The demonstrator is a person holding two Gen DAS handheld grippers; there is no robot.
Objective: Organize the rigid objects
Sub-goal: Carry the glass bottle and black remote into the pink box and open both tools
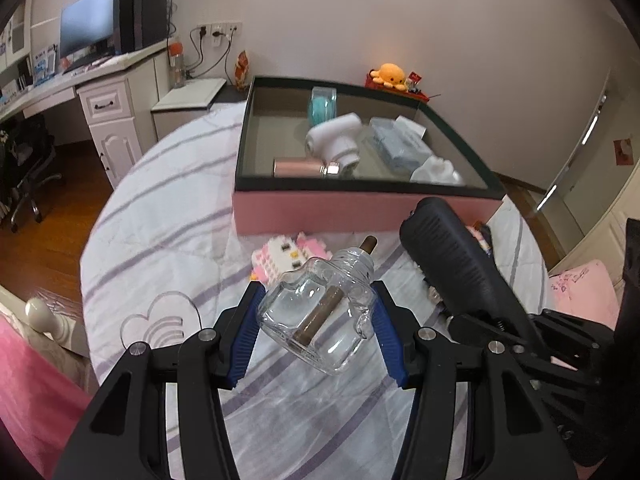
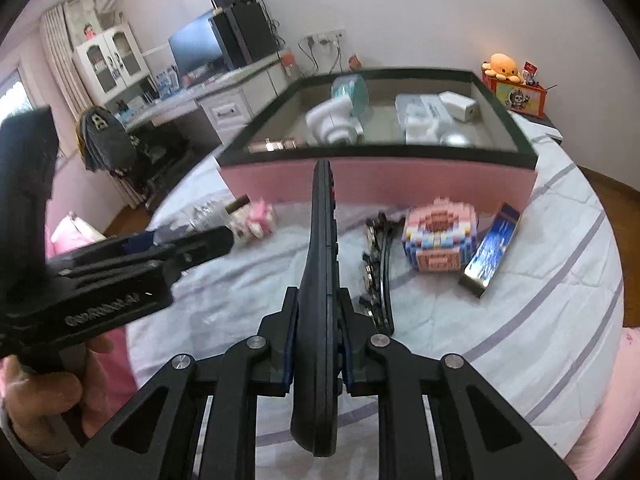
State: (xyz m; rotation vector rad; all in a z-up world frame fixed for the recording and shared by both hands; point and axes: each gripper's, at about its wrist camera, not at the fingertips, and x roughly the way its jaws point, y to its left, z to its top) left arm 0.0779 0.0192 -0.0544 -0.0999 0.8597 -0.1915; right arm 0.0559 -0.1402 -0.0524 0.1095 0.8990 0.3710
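My left gripper (image 1: 318,294) is shut on a clear glass bottle (image 1: 320,312) with a brown wick, held tilted above the striped bedsheet. My right gripper (image 2: 320,300) is shut on a black remote control (image 2: 322,240), held on edge and pointing at the pink box (image 2: 380,180). The remote also shows in the left wrist view (image 1: 452,260), right of the bottle. The pink box (image 1: 360,212) has a dark rim and holds a white device (image 1: 334,140), a rose-gold tube (image 1: 304,168), a teal jar (image 1: 322,106) and white packets (image 1: 400,144).
On the bed lie a pink-and-white block kitty (image 1: 286,258), a pastel block model (image 2: 440,236), a blue packet (image 2: 490,254), dark hair clips (image 2: 376,264) and a clear heart-shaped piece (image 1: 160,320). A desk with monitor (image 1: 86,26) stands far left. An orange plush (image 1: 390,74) sits behind the box.
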